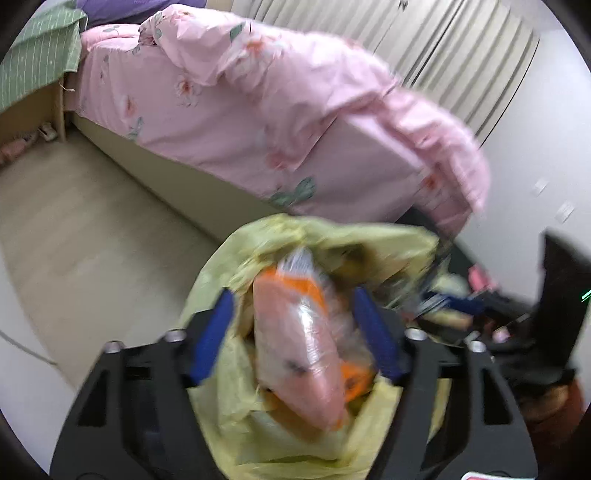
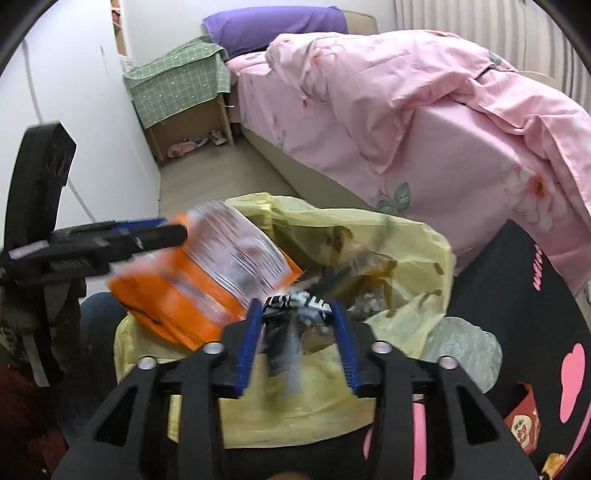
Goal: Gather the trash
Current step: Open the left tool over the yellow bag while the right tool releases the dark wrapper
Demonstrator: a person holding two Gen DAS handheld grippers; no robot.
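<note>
Yellow trash bag (image 2: 399, 258) sits open-mouthed on a black surface with pink shapes (image 2: 517, 295), near the foot of the bed (image 2: 424, 122). Orange snack packet (image 2: 192, 295) is over the bag mouth, blurred – it lies between the left tool's (image 1: 295, 321) blue pads, jaws apart, pads not pressing it. Right tool (image 2: 295, 332) also has jaws apart over the bag, a black-and-white wrapper (image 2: 295, 306) between the pads – contact unclear from blur. Clear plastic scrap (image 2: 461, 347) lies beside the bag. Pink floral duvet (image 2: 369, 92) covers the bed, purple pillow (image 2: 273, 26) at its head, green checked cloth (image 2: 177, 85) on the nightstand.
</note>
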